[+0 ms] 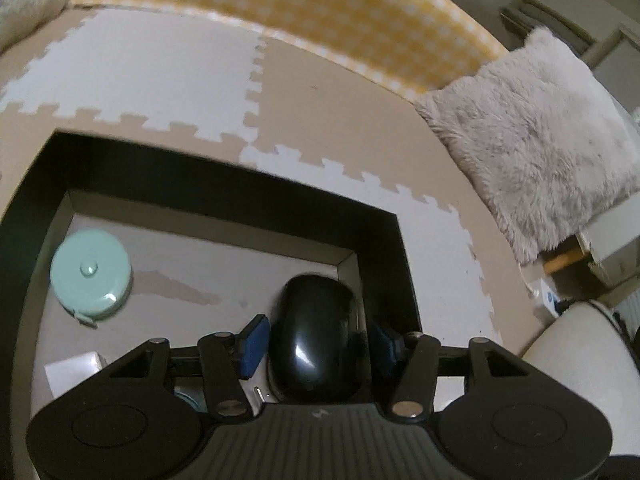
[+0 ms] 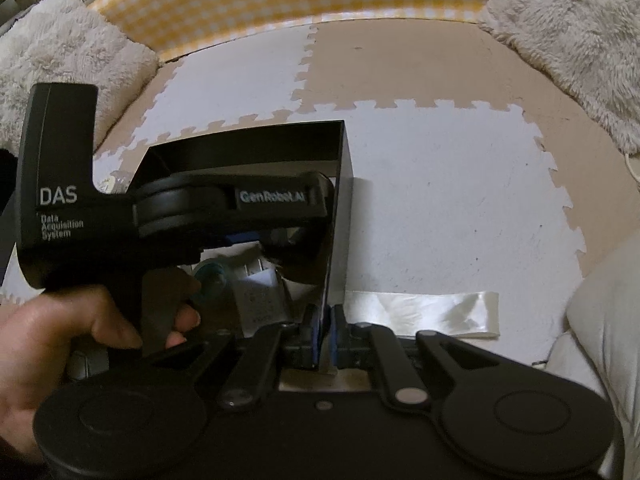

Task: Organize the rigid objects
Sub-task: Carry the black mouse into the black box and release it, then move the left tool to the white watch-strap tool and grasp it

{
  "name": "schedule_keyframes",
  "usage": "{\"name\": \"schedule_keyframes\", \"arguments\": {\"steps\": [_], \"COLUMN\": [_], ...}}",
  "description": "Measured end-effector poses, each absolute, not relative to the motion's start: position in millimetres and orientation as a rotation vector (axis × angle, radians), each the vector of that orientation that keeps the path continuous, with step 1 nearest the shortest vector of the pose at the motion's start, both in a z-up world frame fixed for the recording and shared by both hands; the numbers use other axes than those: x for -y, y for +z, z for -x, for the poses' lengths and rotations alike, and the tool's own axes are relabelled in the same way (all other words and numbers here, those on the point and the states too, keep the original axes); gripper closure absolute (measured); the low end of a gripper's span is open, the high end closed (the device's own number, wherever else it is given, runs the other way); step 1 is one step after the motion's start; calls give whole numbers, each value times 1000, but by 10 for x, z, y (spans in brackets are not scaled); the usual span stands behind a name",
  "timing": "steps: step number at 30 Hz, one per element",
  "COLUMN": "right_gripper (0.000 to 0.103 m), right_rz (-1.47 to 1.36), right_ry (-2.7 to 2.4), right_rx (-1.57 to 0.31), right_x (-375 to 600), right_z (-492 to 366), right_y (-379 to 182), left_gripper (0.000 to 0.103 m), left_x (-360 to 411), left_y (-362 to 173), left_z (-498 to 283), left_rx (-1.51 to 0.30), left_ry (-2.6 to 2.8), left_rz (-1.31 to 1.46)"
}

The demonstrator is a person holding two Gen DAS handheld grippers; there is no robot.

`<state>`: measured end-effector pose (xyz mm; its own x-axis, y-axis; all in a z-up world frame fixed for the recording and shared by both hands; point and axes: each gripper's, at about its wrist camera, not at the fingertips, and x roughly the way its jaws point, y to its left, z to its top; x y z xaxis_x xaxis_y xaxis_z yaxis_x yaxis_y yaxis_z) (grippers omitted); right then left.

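Computer mouse (image 1: 316, 340), lower centre: glossy black plastic, smooth. Tape measure (image 1: 91, 276), left: matt mint plastic. Box (image 1: 224, 184): matt black walls, card-like. Floor mat (image 1: 152, 80): matt foam, jigsaw edges. Cushion (image 1: 536, 140), right: shaggy grey fur. Gripper pads (image 1: 253, 346): blue, matt.

A glossy black mouse (image 1: 316, 340) lies in a black-walled box (image 1: 240, 184) with a pale grey floor; the round tape measure (image 1: 91, 276) is mint green; gripper pads (image 1: 253, 346) are blue; floor mats (image 1: 140, 76) alternate white and beige; the cushion edge (image 1: 320, 12) is yellow-and-white gingham; the fluffy pillow (image 1: 532, 140) is light grey.
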<state>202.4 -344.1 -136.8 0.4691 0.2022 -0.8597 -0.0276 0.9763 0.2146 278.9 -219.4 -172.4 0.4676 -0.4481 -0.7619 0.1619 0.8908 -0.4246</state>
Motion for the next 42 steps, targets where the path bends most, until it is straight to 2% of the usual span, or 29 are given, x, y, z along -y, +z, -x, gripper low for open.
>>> {"name": "schedule_keyframes", "arguments": {"steps": [4, 15, 23, 42], "right_gripper": [96, 96, 96, 97], "right_rz": [-181, -187, -149, -73], "right_ry": [142, 139, 131, 116], "right_rx": [-1073, -1069, -1069, -1067], "right_x": [3442, 3449, 3400, 3315], "right_z": [-2023, -2014, -2021, -2026], "right_y": [-1369, -1370, -1364, -1360], "left_gripper": [32, 18, 2, 0], "left_x": [2172, 2132, 1966, 1058], "left_y": [-1661, -1455, -1231, -815], "left_z": [-2760, -2549, -2352, -2169], "left_rx": [-1005, -976, -932, -854], "left_ry": [-399, -429, -444, -376], "left_rz": [281, 143, 106, -21]}}
